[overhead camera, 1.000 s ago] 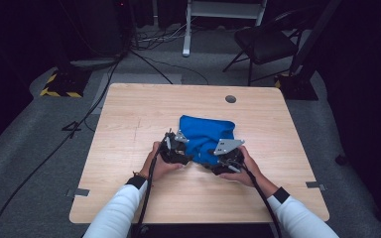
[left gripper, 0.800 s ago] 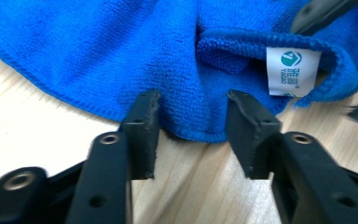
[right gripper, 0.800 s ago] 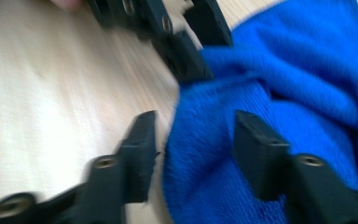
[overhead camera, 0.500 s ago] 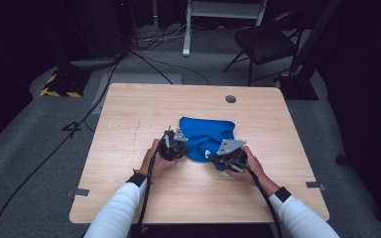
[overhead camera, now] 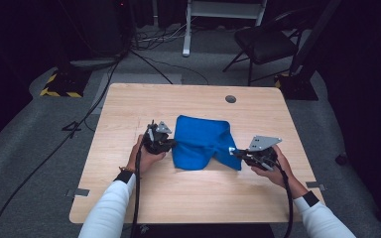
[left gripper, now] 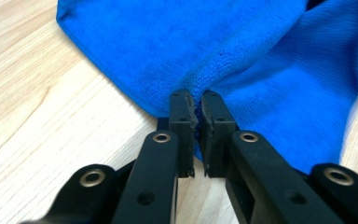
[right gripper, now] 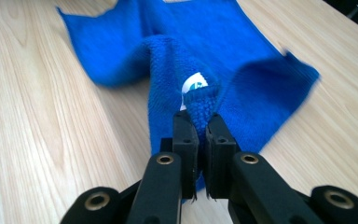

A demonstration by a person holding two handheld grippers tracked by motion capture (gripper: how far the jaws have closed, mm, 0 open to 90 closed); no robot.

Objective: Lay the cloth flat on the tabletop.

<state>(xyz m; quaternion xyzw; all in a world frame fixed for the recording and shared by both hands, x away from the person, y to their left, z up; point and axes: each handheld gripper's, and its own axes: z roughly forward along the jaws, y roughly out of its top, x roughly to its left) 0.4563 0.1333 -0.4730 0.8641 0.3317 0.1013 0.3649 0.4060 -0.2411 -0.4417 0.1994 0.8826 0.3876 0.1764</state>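
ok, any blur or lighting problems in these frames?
High view: table well lit, surroundings nearly black. Left gripper view: blue cloth smeared at its right edge. Right gripper view: cloth's far corner slightly blurred, white tag soft.

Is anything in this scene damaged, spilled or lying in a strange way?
Nothing damaged or spilled. The blue microfibre cloth lies rumpled on the wooden table, one part folded over, because the left gripper and right gripper each pinch an edge.
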